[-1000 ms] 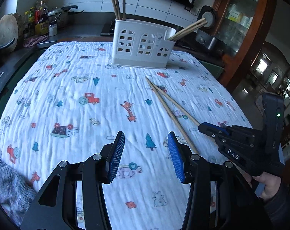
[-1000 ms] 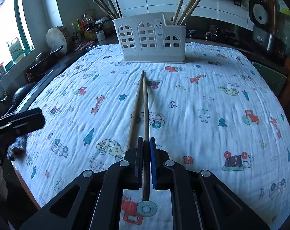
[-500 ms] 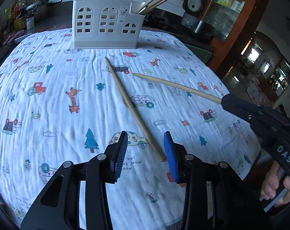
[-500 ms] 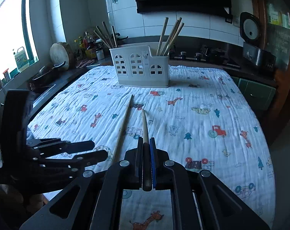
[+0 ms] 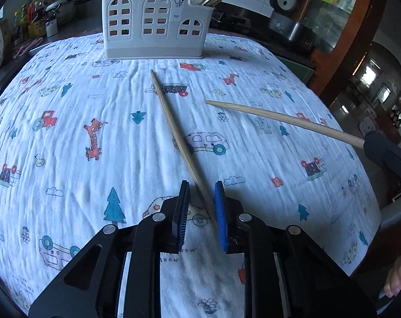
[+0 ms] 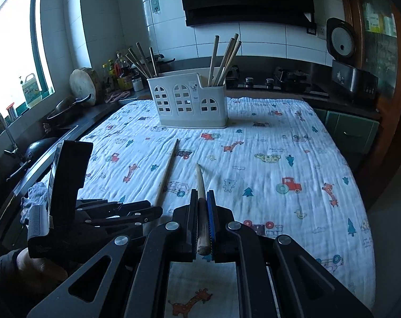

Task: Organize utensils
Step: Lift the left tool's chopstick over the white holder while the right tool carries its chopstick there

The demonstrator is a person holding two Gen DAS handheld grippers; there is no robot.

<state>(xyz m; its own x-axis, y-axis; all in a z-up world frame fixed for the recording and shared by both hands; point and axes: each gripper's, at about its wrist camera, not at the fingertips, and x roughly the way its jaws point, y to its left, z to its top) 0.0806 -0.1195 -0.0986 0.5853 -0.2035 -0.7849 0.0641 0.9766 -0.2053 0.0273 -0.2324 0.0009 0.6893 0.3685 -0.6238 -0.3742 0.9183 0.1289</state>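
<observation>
A white slotted utensil holder [image 5: 150,21] [image 6: 190,103] stands at the far end of the cloth with several chopsticks in its left and right compartments. One wooden chopstick [image 5: 179,137] [image 6: 166,172] lies on the cloth; its near end sits between the blue pads of my left gripper [image 5: 200,193], which is open around it, close to the right pad. My right gripper [image 6: 201,198] is shut on a second chopstick [image 6: 200,182] [image 5: 282,119] and holds it above the cloth, tip pointing toward the holder.
The table wears a white cloth [image 5: 68,137] printed with cars, trees and giraffes. A counter with bottles, a pan and a round board [image 6: 82,84] runs along the left. A stove and a rice cooker [image 6: 342,37] stand behind. A wooden cabinet [image 5: 341,26] is at right.
My left gripper moved forward until its open jaws straddle the lying chopstick's near end. My right gripper lifted its chopstick off the cloth and drew back to the right.
</observation>
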